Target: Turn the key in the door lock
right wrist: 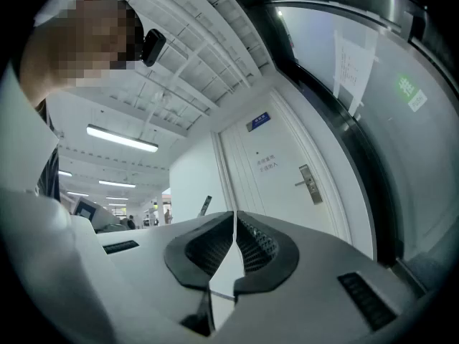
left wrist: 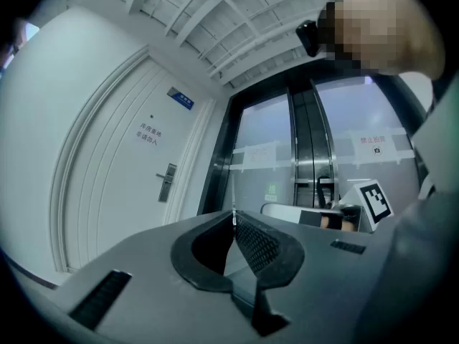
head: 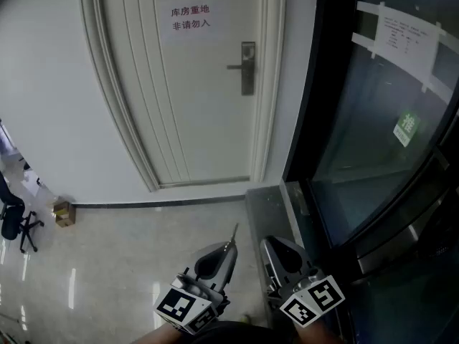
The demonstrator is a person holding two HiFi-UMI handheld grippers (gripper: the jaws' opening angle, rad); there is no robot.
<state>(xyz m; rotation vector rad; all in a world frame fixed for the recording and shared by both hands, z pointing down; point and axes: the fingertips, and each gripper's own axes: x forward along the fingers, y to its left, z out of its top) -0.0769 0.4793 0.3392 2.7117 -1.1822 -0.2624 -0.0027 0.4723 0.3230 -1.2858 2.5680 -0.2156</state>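
Observation:
A white door [head: 193, 99] stands ahead, well beyond both grippers. Its metal lock plate with a lever handle [head: 247, 68] is on its right side, and shows too in the left gripper view [left wrist: 166, 182] and the right gripper view [right wrist: 308, 183]. My left gripper [head: 231, 246] is low in the head view, shut on a thin key [head: 234, 232] whose blade sticks out past the tips [left wrist: 232, 216]. Beside it, my right gripper [head: 267, 244] is shut with nothing between its jaws [right wrist: 234, 217]. No keyhole detail is visible at this distance.
A paper notice [head: 191, 18] is taped to the door. Dark glass doors [head: 373, 135] with taped papers and a green sticker [head: 406, 128] fill the right side. A small cardboard box [head: 64, 213] and an office chair [head: 14, 222] stand at the left wall on the shiny floor.

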